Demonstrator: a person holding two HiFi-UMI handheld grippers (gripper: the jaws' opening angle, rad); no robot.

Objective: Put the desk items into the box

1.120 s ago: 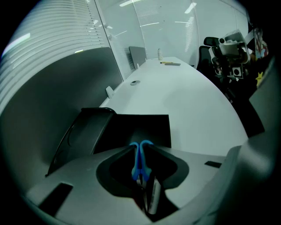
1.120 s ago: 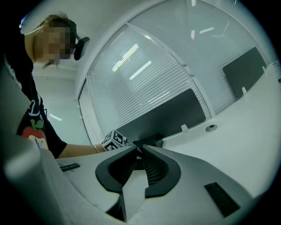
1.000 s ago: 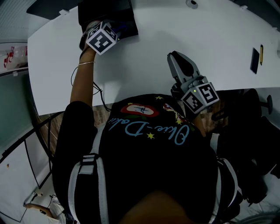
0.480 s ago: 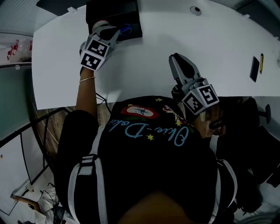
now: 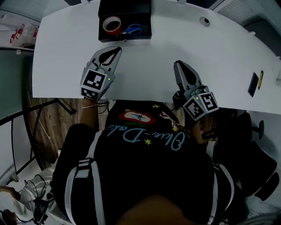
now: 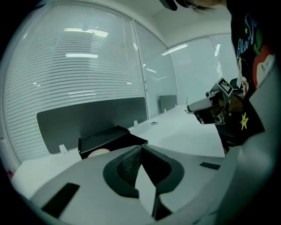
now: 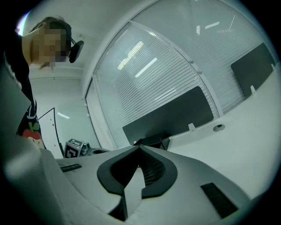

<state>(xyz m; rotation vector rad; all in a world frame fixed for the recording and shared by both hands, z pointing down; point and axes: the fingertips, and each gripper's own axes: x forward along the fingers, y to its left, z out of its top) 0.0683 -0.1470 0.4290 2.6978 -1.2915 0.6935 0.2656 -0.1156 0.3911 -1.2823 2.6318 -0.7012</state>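
Curved white desk (image 5: 149, 61), open black box (image 5: 127, 9) standing at its far edge, round grommet (image 5: 204, 20) set into the top, small flat black item (image 5: 253, 84) near the right edge, slim yellow item (image 5: 261, 79) just beside it, possibly a pencil.

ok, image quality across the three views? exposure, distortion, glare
Head view: dim, the dark shirt swallows the lower half; the white desk stays bright, and the tape roll and scissors in the box read clearly. Left gripper view: strong fisheye, blinds bow, black corners, light streaks on the glass. Right gripper view: same fisheye, horizon tilted, no motion blur.
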